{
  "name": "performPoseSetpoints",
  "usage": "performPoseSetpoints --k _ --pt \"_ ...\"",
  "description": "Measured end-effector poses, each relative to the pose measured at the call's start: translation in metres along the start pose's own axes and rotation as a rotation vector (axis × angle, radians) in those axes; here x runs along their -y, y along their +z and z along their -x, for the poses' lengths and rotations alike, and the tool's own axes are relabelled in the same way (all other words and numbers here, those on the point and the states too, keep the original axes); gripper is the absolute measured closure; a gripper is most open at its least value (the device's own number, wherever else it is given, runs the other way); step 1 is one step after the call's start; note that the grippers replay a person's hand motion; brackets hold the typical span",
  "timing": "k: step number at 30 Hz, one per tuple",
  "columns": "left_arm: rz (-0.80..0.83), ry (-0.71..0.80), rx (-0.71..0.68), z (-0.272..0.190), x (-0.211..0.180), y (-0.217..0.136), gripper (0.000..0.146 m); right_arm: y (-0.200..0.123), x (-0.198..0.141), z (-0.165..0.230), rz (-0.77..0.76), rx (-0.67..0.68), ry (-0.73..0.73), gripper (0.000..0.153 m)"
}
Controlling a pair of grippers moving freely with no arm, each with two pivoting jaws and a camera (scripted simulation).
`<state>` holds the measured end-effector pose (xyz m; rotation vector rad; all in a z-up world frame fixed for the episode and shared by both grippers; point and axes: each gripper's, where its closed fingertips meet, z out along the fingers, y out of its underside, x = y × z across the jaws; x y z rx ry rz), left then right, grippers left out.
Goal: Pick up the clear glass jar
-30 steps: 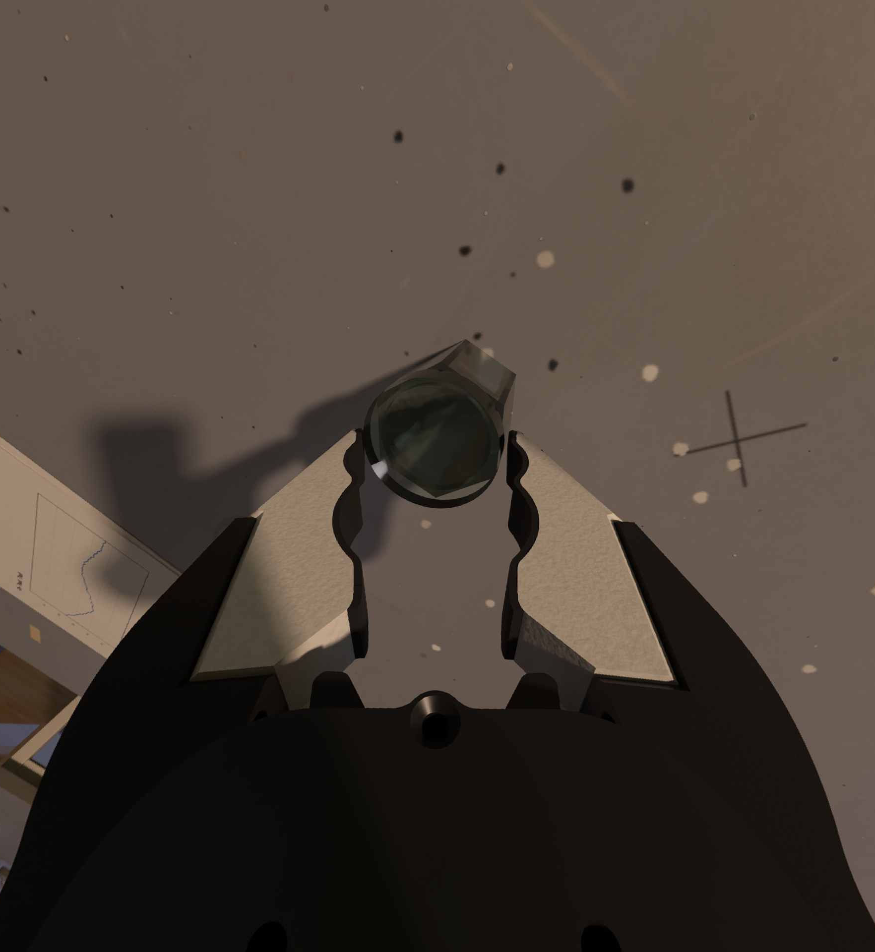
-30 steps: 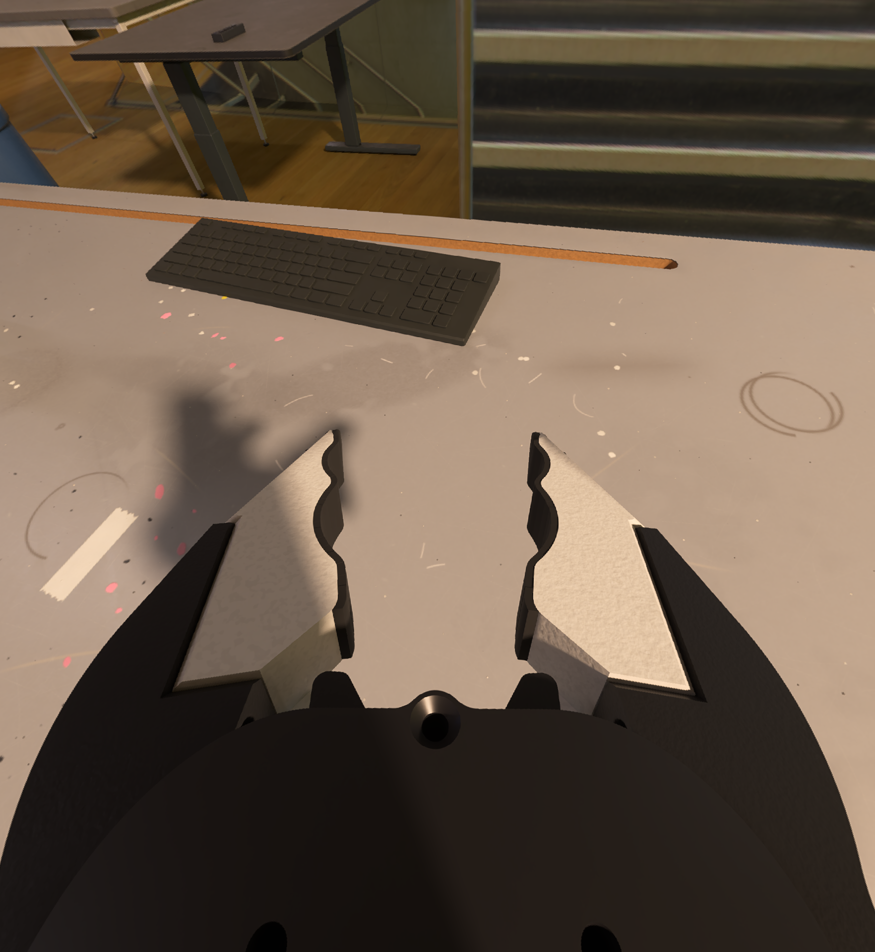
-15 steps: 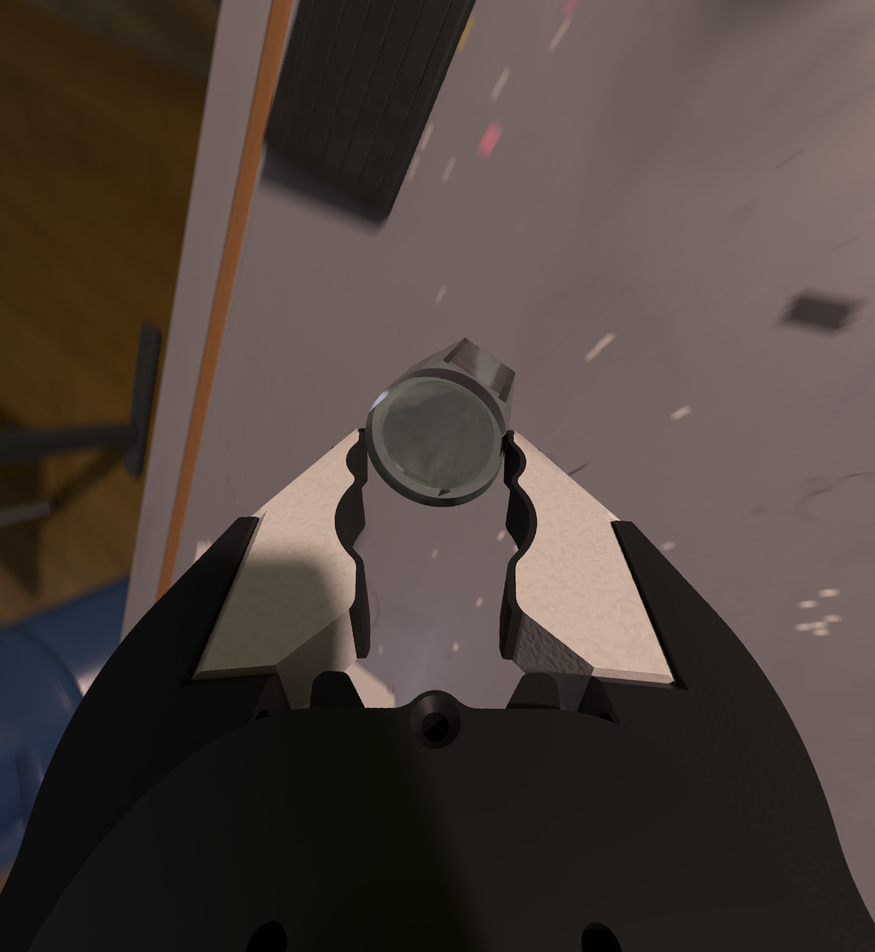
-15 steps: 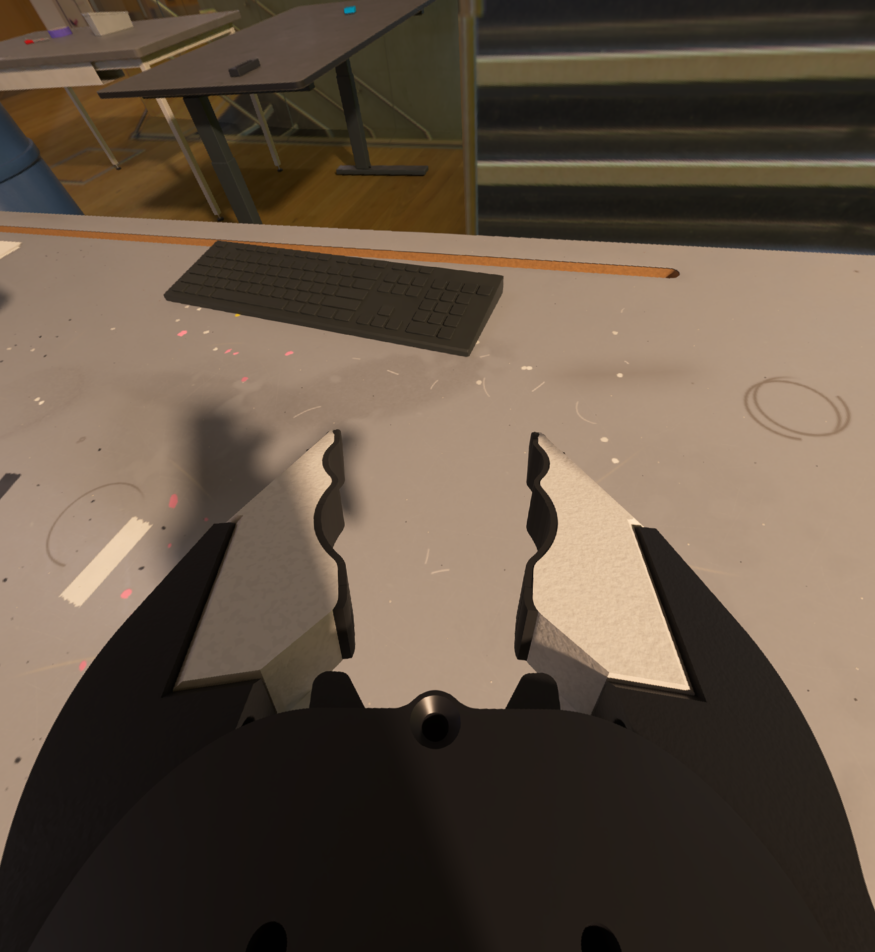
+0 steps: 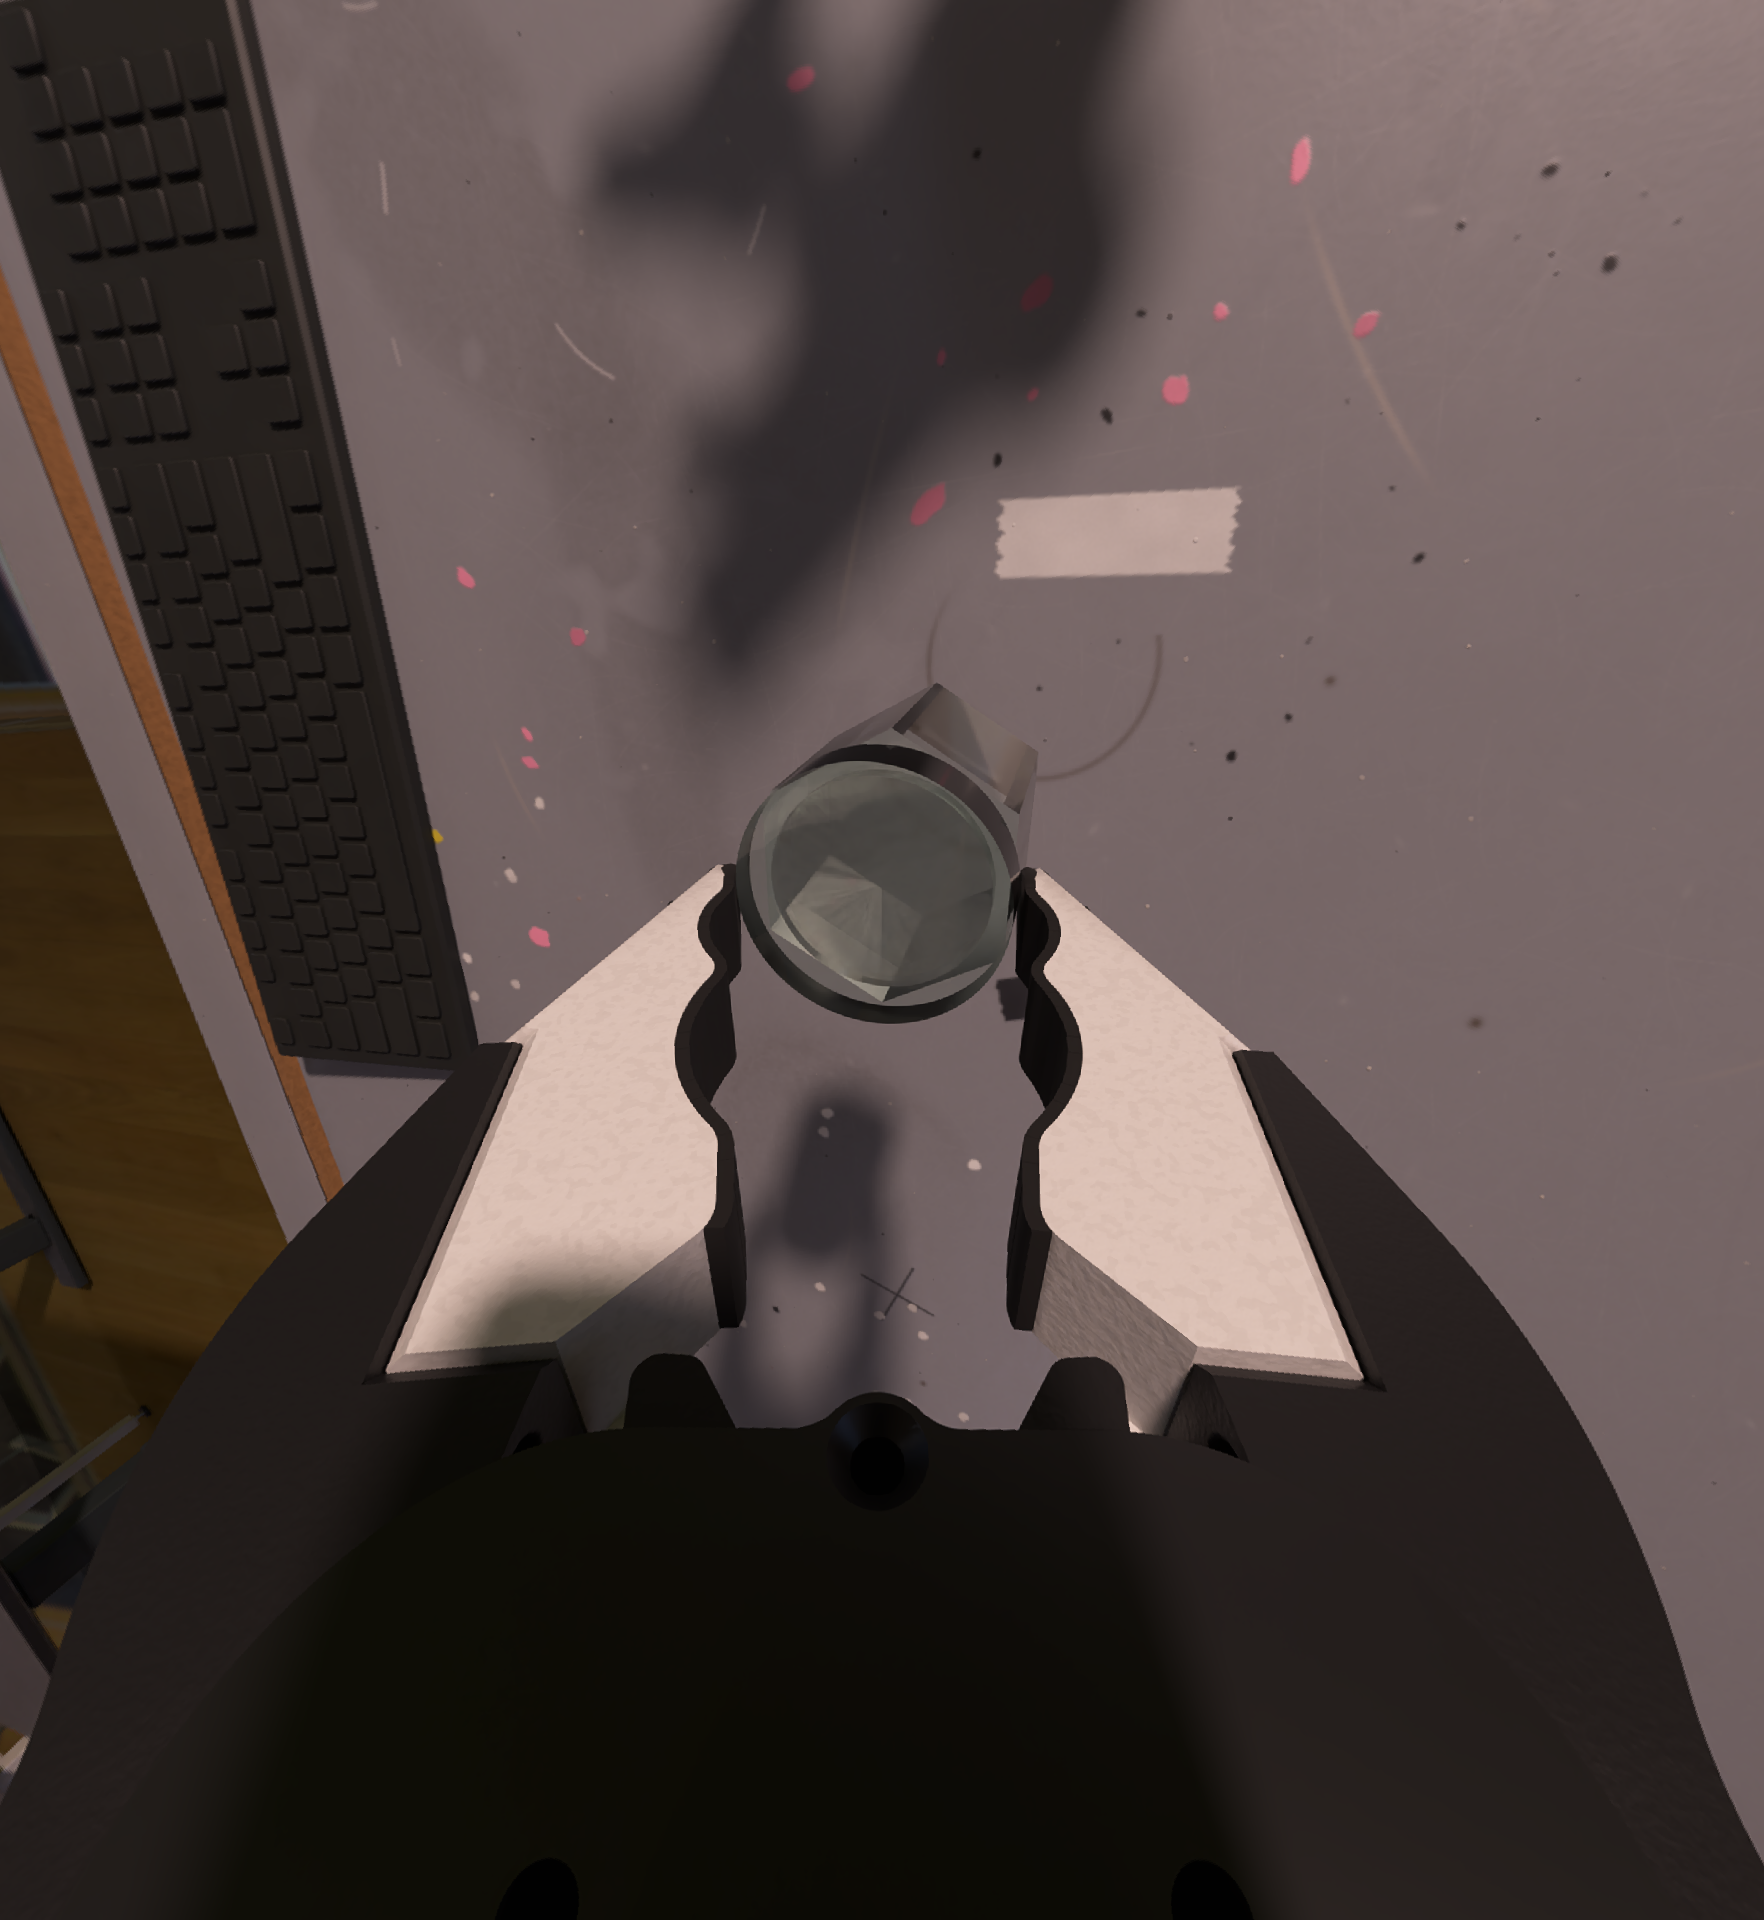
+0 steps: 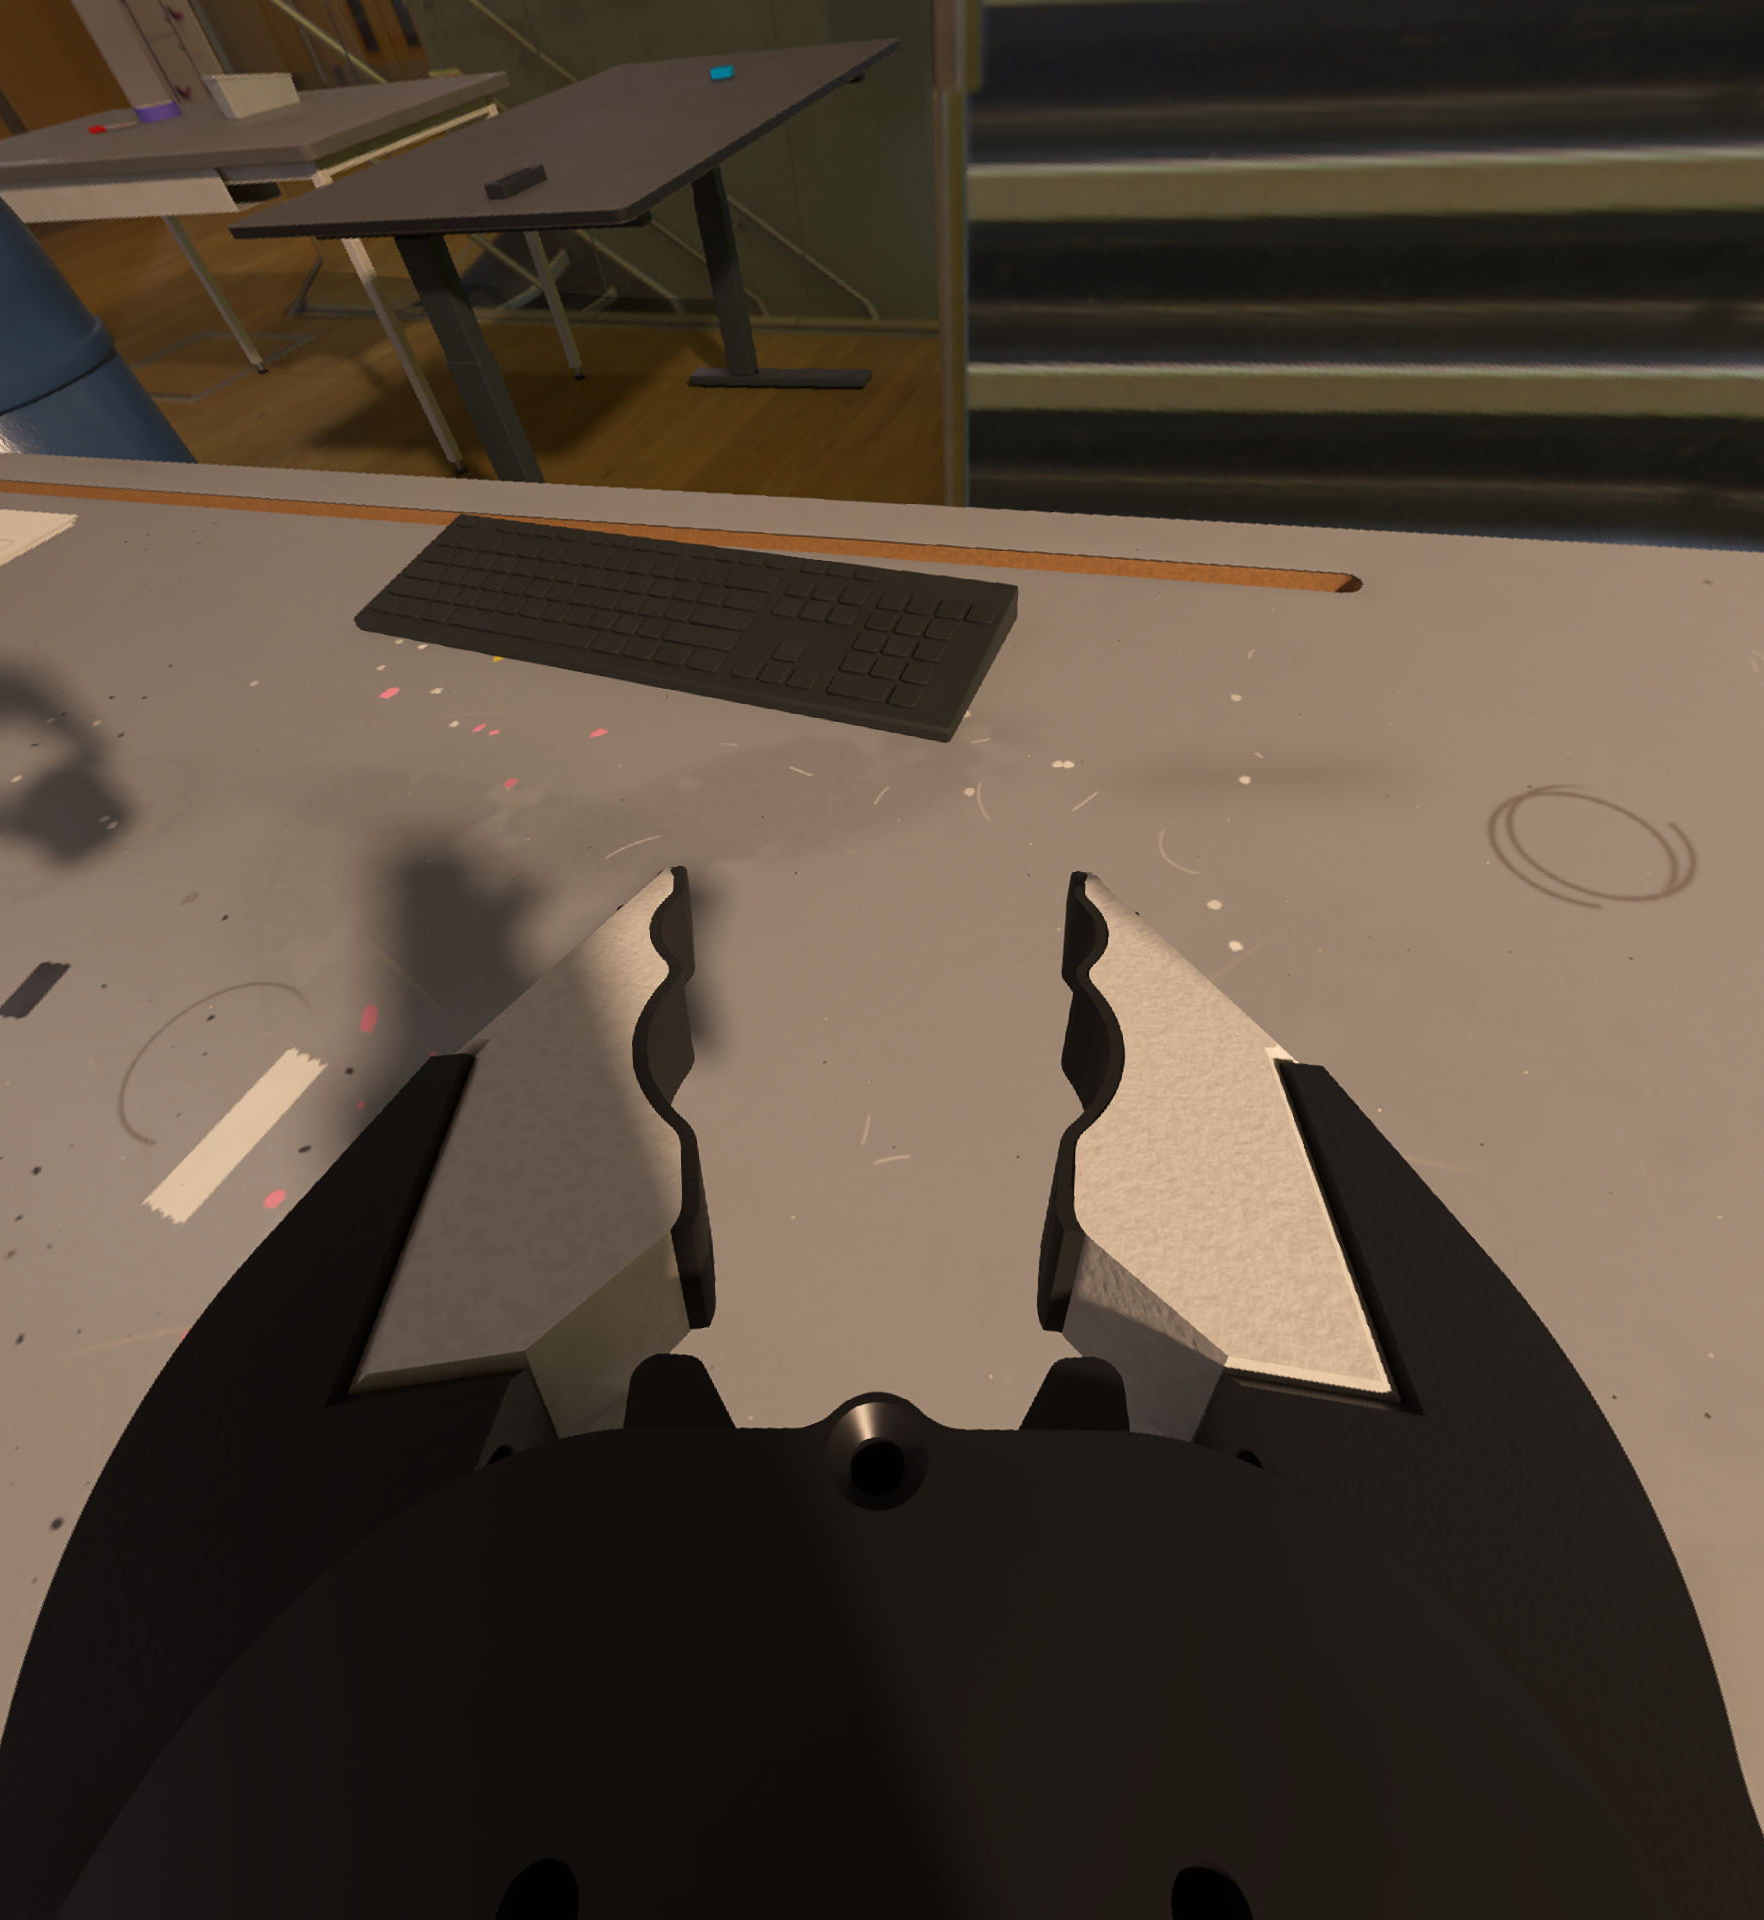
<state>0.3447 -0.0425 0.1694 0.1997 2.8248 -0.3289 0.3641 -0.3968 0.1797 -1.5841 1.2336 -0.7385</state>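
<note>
Two fingertips of our left gripper [image 5: 876,902] clamp the clear glass jar [image 5: 883,894] above the grey table [image 5: 1480,935]; its round end faces us, its long axis running away toward a strip of pale tape [image 5: 1117,533], so we cannot see its far end. Our right gripper [image 6: 878,883] hangs spread and empty before the black keyboard [image 6: 691,623].
</note>
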Motion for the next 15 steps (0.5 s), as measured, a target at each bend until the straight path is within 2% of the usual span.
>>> performPoseSetpoints --k 15 --pt "0.056 0.037 -0.050 -0.002 0.008 0.023 0.093 0.004 -0.004 0.004 0.024 0.026 0.001 0.081"
